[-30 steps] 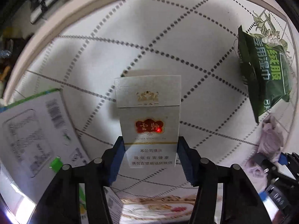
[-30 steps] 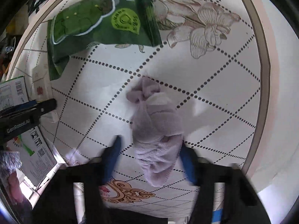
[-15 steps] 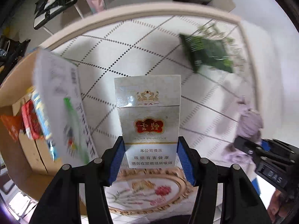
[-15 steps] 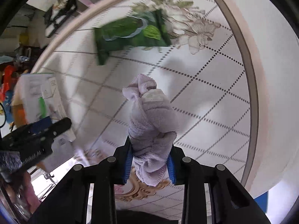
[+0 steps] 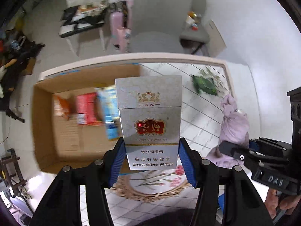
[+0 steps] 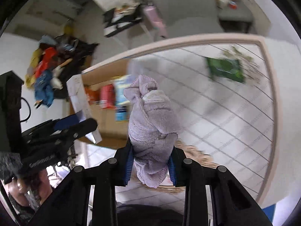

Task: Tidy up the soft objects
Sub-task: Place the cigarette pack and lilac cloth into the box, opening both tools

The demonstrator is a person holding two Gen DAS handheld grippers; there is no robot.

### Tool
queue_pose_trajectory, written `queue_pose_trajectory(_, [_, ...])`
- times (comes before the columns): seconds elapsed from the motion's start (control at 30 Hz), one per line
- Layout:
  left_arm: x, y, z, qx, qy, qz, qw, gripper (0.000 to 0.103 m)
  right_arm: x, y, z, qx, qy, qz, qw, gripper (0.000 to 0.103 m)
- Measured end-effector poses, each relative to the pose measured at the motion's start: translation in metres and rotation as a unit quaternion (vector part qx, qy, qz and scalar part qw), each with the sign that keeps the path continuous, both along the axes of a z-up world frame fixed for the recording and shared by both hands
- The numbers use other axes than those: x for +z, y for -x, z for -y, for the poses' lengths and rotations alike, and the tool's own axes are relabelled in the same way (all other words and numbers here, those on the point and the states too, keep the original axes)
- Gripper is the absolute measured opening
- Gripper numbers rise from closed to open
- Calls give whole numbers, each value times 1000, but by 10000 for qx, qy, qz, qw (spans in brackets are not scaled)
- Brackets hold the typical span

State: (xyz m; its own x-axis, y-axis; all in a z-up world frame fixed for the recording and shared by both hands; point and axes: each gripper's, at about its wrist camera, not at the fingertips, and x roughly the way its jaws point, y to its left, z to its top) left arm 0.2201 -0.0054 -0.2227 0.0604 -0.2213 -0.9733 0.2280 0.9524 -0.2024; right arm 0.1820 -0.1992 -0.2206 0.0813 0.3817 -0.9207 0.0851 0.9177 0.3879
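Centre frame in each wrist view, the left gripper (image 5: 151, 156) clamps a light, crushable cigarette pack (image 5: 149, 120) by its lower sides, while the right gripper (image 6: 150, 166) pinches a limp lilac towel (image 6: 151, 130) near its bottom, probably light and easily slipping loose.

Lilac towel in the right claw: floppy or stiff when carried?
Probably floppy: the lilac towel is bunched, bulging above the right claw, with a loose hem hanging below. Likely light and unlikely to slip, since the pads squeeze its fuzzy pile.
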Motion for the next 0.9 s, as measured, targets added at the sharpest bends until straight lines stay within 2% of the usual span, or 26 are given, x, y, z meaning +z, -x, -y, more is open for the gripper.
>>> queue_pose_trajectory(0.13, [1, -7, -64, 308, -226, 3, 9993, 53, -1, -15, -68, 307, -69, -22, 9995, 33])
queue_pose_trajectory(0.23, [-14, -10, -98, 442, -391, -88, 9982, 53, -15, -24, -108, 458, 9, -163, 9988, 33])
queue_pose_trajectory(0.33, [-44, -14, -124, 494, -628, -321, 9963, 53, -40, -34, -138, 538, 235, -409, 9974, 33])
queue_pose_trajectory(0.5, [-110, -25, -158, 531, -1013, -873, 9896, 53, -95, -49, -156, 598, 729, -856, 9919, 33])
queue_pose_trajectory(0.63, [-149, -32, -169, 479, -1192, -1235, 9840, 54, -133, -55, -164, 613, 1074, -1155, 9856, 33])
queue_pose_trajectory(0.7, [-168, -37, -172, 512, -1402, -1513, 9772, 54, -146, -57, -168, 628, 1210, -1296, 9822, 34])
queue_pose_trajectory(0.8, [-187, -44, -178, 618, -1421, -1817, 9711, 54, -155, -58, -170, 620, 1353, -1395, 9790, 38])
queue_pose_trajectory(0.9, [-187, -46, -182, 637, -1389, -1873, 9703, 54, -156, -58, -173, 631, 1351, -1422, 9785, 55])
